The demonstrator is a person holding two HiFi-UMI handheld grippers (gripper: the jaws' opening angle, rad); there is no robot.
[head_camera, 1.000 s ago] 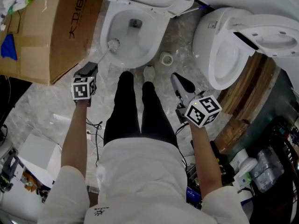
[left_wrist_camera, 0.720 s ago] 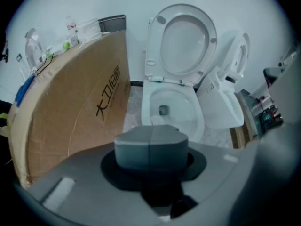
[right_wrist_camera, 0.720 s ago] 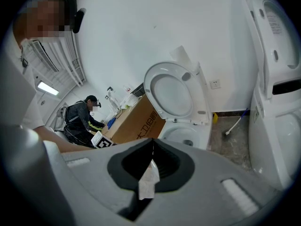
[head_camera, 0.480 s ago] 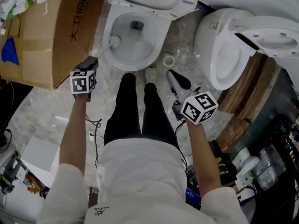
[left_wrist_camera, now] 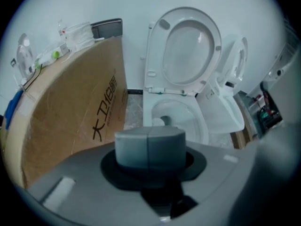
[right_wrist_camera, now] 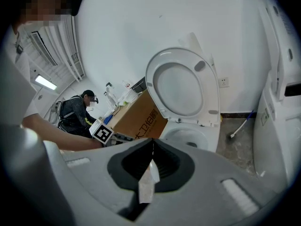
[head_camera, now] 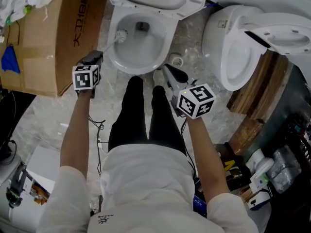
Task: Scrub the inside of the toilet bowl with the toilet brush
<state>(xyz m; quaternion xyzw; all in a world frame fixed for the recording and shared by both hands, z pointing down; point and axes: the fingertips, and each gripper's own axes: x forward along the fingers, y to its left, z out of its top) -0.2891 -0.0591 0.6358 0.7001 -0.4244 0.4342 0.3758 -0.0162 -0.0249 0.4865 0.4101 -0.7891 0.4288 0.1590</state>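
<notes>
- Two grippers are seen in the head view, one on each side of the person's legs.
- The left gripper [head_camera: 93, 59] is clamped on the grey handle of the toilet brush [head_camera: 120, 34].
- The brush head is placed inside the toilet bowl [head_camera: 146, 52], at its left wall.
- The right gripper [head_camera: 169, 71] is pressed closed near the bowl's front rim; a small pale scrap [right_wrist_camera: 146, 185] is seen at the jaw seam.
- A cardboard box [head_camera: 53, 38] is stood just beside the bowl.
</notes>
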